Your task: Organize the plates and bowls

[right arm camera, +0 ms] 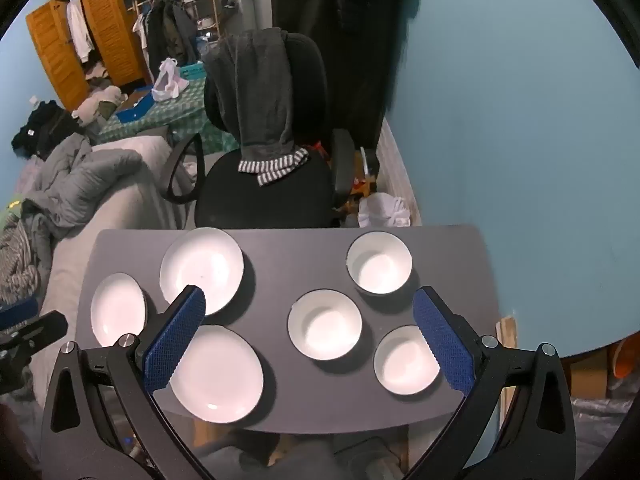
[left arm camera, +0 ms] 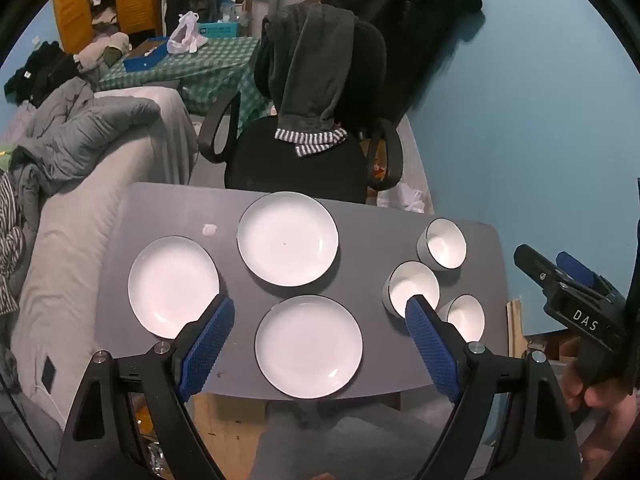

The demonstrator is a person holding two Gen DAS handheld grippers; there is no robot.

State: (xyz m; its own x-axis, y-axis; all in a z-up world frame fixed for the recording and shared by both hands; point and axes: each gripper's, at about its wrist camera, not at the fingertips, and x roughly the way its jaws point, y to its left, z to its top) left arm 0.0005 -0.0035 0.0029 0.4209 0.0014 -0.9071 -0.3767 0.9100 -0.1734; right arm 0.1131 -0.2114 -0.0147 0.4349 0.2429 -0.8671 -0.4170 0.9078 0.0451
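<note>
Three white plates with dark rims lie on a grey table (left arm camera: 168, 208): one at the left (left arm camera: 173, 286), one at the back (left arm camera: 287, 238), one at the front (left arm camera: 309, 346). Three white bowls stand on the right side: far (right arm camera: 379, 262), middle (right arm camera: 325, 325), near (right arm camera: 406, 360). My left gripper (left arm camera: 320, 304) hovers open above the front plate, nothing between its blue pads. My right gripper (right arm camera: 310, 294) hangs open above the middle bowl, also holding nothing. In the left wrist view the right gripper (left arm camera: 560, 268) shows at the right edge, held by a hand (left arm camera: 600, 400).
A black office chair (left arm camera: 296, 160) draped with a grey garment stands behind the table. A grey bed (left arm camera: 80, 208) with a quilt runs along the left. A blue wall (right arm camera: 520, 120) closes the right side. A wooden wardrobe (right arm camera: 80, 40) and clothes fill the back.
</note>
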